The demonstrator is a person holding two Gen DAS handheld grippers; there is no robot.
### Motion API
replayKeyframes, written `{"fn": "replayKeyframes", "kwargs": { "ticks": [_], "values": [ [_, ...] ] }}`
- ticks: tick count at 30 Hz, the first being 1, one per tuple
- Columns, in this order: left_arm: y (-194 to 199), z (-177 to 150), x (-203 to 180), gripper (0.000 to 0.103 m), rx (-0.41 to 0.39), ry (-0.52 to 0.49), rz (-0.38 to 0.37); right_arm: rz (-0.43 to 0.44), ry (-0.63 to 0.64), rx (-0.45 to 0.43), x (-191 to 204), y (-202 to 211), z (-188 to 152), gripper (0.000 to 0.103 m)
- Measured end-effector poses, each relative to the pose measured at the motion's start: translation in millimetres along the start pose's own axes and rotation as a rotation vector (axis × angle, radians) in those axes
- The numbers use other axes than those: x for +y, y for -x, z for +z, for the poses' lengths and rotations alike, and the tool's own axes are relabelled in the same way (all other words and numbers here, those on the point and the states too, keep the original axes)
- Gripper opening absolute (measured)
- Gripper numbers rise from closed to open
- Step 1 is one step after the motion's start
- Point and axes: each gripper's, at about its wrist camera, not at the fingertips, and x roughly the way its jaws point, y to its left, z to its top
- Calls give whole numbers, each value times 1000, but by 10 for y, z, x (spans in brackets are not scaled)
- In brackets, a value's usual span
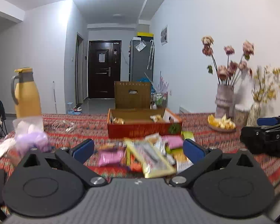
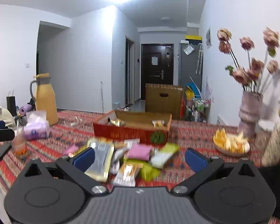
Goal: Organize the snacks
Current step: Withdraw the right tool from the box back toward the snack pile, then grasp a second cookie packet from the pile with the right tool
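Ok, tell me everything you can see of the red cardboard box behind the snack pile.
The red cardboard box is a shallow open tray with plain brown inner walls, a line of blurred print along its red front and a green emblem near the front right corner. It sits flat on the patterned tablecloth, just behind the snack pile. A few gold-wrapped snacks lie inside at the left and right ends. Neither gripper touches it.

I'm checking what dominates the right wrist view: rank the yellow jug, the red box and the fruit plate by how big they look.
Largest to smallest, as they appear:
1. red box
2. yellow jug
3. fruit plate
The jug stands farther back, so its true size against the plate is unsure.
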Motion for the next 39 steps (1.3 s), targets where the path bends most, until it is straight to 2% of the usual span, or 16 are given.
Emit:
{"fn": "replayKeyframes", "kwargs": {
  "ticks": [8, 12, 20, 26, 32, 39],
  "values": [
    [-41, -661, 8, 103, 149, 24, 24, -83, -92, 88, 137, 97, -913, 103],
    [-130, -738, 49, 103, 175, 16, 38, -89, -103, 145, 170, 26, -1071, 103],
    [-369, -769, 171, 103, 216, 51, 57, -88, -110, 113, 225, -123, -1035, 103],
    [-638, -736, 323, 103, 239, 86, 74, -74, -118, 156, 223, -425, -953, 100],
    [-1065, -579, 538, 103, 239, 111, 86, -44, -110, 195, 262, -893, -778, 84],
    [-1835, -245, 782, 103, 202, 61, 59, -38, -98, 243, 315, -1633, -556, 69]
  ]
}}
